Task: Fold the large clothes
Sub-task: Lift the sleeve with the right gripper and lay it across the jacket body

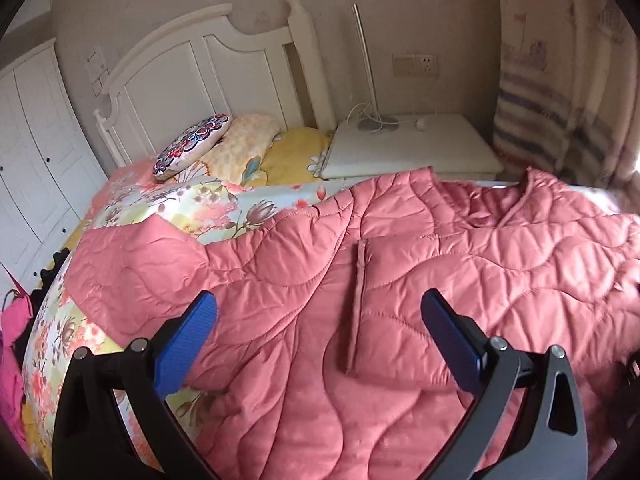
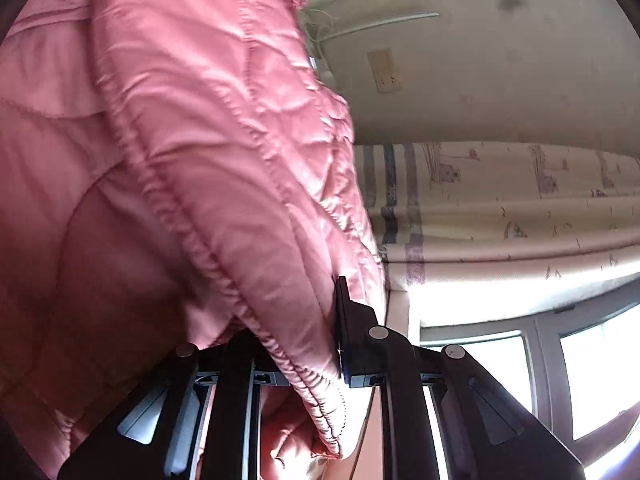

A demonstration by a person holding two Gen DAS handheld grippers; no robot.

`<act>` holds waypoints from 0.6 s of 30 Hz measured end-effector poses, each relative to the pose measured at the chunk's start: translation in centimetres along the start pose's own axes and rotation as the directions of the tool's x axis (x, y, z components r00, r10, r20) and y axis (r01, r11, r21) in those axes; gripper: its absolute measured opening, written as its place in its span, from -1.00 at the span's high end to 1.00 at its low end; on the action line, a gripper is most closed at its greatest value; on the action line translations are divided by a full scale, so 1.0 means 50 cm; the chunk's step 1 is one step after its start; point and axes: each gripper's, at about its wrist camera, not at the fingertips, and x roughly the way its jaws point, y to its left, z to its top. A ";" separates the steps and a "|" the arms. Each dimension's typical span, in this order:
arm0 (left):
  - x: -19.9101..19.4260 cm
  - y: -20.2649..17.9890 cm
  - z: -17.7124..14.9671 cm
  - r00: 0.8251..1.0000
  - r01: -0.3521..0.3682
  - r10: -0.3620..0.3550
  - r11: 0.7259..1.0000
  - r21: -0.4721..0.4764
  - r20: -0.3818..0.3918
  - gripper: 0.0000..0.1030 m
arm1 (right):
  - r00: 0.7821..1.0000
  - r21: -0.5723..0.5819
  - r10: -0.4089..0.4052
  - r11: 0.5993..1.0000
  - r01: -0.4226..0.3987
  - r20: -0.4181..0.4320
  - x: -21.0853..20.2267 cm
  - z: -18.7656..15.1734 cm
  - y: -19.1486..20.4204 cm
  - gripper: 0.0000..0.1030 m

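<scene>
A pink quilted jacket (image 1: 380, 272) lies spread across the bed, a pocket flap showing near its middle. My left gripper (image 1: 318, 312) hangs just above it, wide open, its blue pads empty. In the right wrist view the same jacket (image 2: 180, 140) fills the left half, lifted and draped. My right gripper (image 2: 316, 332) is shut on the jacket's gathered, elastic-stitched hem, which runs down between the black fingers (image 2: 352, 332). The view is rolled to one side, and the left finger is mostly hidden by fabric.
A floral bedspread (image 1: 192, 208) covers the bed, with pillows (image 1: 192, 146) against the white headboard (image 1: 200, 56). A white bedside table (image 1: 412, 144) holds a lamp and cables. Striped curtains (image 1: 560, 92) hang at right. A wardrobe (image 1: 36, 132) and a heap of clothes (image 1: 16, 328) are at left.
</scene>
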 end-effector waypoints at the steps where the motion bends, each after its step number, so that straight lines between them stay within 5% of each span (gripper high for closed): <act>1: 0.021 -0.008 -0.002 1.000 -0.023 0.023 1.000 0.014 -0.004 -0.96 | 1.000 -0.017 0.005 1.000 -0.005 0.014 -0.003 -0.008 0.000 0.66; 3: 0.052 -0.020 -0.004 0.998 -0.054 0.055 0.998 0.029 -0.015 -0.96 | 0.999 -0.012 0.023 1.000 -0.022 0.037 -0.004 -0.027 -0.012 0.47; 6: 0.102 -0.033 -0.014 0.996 -0.046 0.049 0.998 0.035 -0.072 -0.96 | 0.988 0.086 0.135 0.986 -0.141 0.070 -0.048 -0.051 -0.068 -0.13; 7: 0.111 -0.036 -0.019 0.995 -0.050 0.053 0.998 0.040 -0.079 -0.96 | 0.979 0.130 0.178 0.973 -0.190 0.102 -0.066 -0.065 -0.091 -0.37; 9: 0.125 -0.039 -0.028 0.994 -0.048 0.052 0.998 0.048 -0.093 -0.96 | 0.936 0.241 0.296 0.910 -0.336 0.189 -0.101 -0.091 -0.150 -0.37; 11: 0.135 -0.038 -0.033 0.994 -0.041 0.045 0.998 0.037 -0.100 -0.96 | 0.866 0.393 0.403 0.775 -0.495 0.297 -0.100 -0.114 -0.235 -0.38; 15: 0.144 -0.038 -0.039 0.994 -0.050 0.053 0.998 0.035 -0.098 -0.96 | 0.672 0.612 0.597 0.349 -0.710 0.439 0.037 -0.124 -0.359 -0.46; 18: 0.137 -0.038 -0.042 0.994 -0.051 0.054 0.998 0.032 -0.097 -0.96 | 0.578 0.646 0.679 0.196 -0.738 0.454 0.163 -0.116 -0.360 -0.45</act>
